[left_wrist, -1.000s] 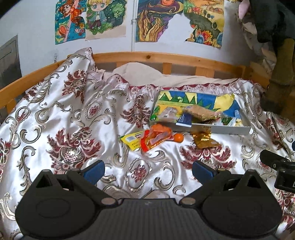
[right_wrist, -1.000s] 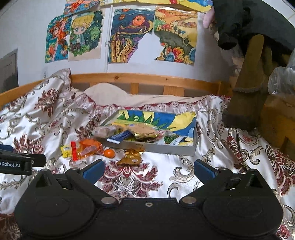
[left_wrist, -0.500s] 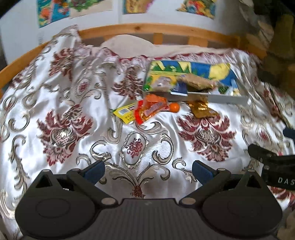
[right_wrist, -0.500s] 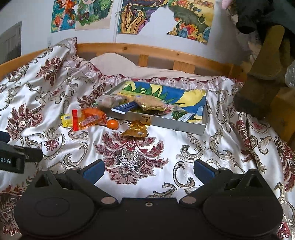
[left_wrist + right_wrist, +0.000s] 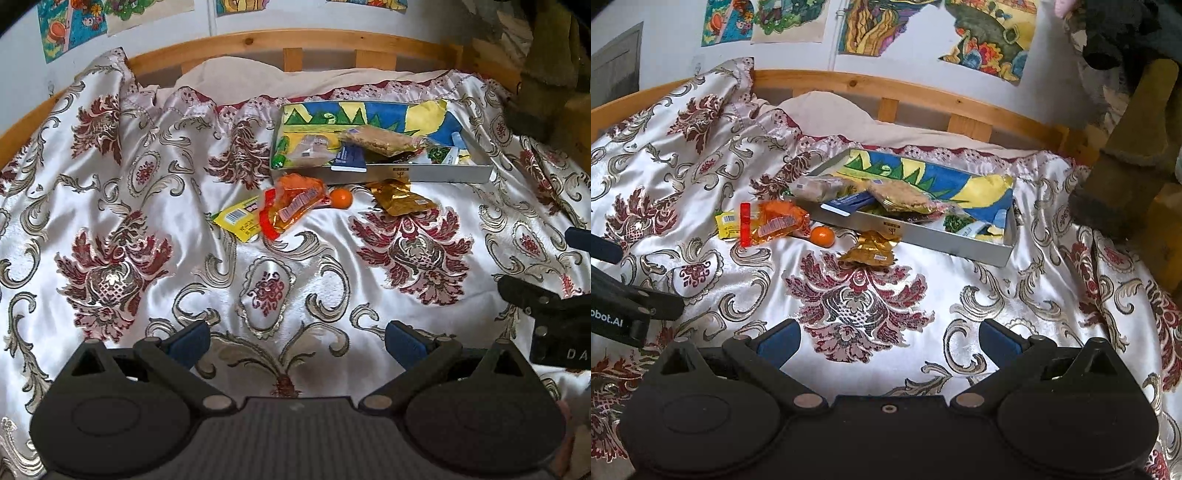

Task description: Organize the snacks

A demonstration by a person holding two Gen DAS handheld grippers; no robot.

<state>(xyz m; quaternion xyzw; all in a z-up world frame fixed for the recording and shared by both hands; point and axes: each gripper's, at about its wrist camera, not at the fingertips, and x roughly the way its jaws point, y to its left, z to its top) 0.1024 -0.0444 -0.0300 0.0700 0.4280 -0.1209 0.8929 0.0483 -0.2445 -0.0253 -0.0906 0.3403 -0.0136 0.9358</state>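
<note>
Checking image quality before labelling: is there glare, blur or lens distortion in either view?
Left wrist view: sharp, but the shiny satin bedspread throws white glare, and the wooden headboard rail bows from fisheye. Right wrist view: same sheen; the small orange ball is crisp, edges warp.

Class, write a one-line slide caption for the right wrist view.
Open right hand-held gripper above a bedspread; gold packet, orange ball and orange bag lie outside the snack box.

Your left hand-held gripper (image 5: 297,341) has a matte black body, round side discs, silver screws and blue finger pads (image 5: 190,340). Your right hand-held gripper (image 5: 888,339) matches, with white lettering along its side.
</note>
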